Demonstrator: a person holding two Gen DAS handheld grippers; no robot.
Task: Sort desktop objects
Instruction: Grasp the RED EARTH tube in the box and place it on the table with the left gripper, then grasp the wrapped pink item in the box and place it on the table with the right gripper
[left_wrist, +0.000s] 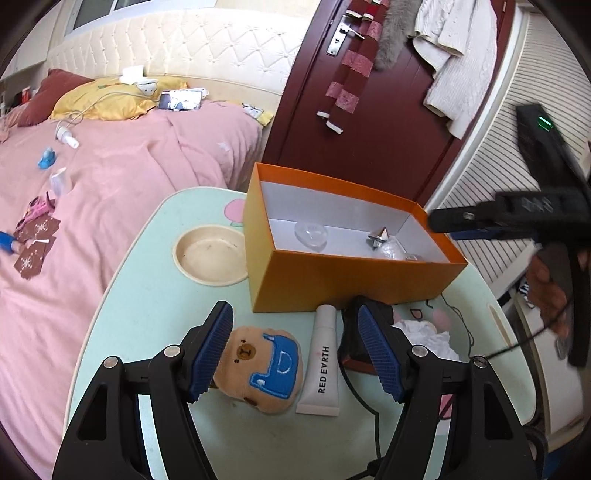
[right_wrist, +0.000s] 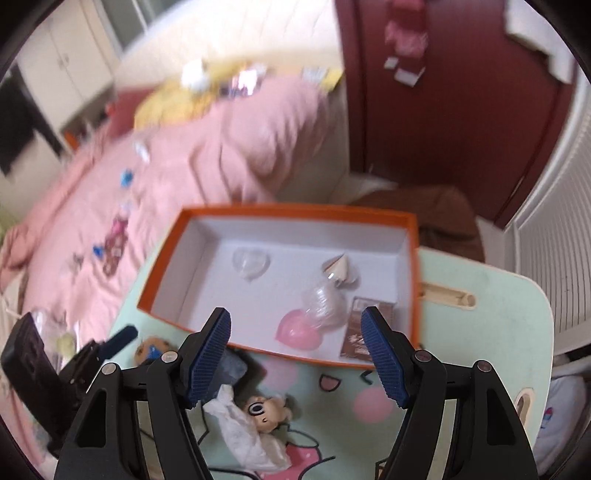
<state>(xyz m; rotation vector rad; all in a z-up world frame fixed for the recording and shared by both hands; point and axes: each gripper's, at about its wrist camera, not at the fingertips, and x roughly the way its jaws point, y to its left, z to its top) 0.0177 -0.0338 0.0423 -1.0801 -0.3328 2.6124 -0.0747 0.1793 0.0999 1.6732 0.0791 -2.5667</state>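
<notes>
— What's nearest my left gripper (left_wrist: 295, 350)?

— Its jaws stand spread with nothing between the pads. Under them on the pale green table (left_wrist: 147, 295) lie a plush bear patch (left_wrist: 258, 363) in blue overalls and, just beside it, a white RED EARTH tube (left_wrist: 323, 360). A crumpled tissue (left_wrist: 424, 332) sits off to the right.

— And my right gripper (right_wrist: 295, 354)?

— Also spread and empty — it hangs over the near wall of the orange box (right_wrist: 162, 273), tipped steeply down. Below it on the table lie another crumpled tissue (right_wrist: 243, 432) and a small bear-face toy (right_wrist: 266, 410).

— What's in the box?

— A pink heart (right_wrist: 297, 330), a clear wrapped piece (right_wrist: 325, 301), a brown card (right_wrist: 360, 332) against the right wall, a clear heart-shaped shell (right_wrist: 251, 263) and a pointed silver top (right_wrist: 340, 271).

— Beyond that?

— A round cup recess (left_wrist: 210, 254) left of the box, then the pink bed (left_wrist: 110, 184) and a dark red door (left_wrist: 388, 129).
</notes>
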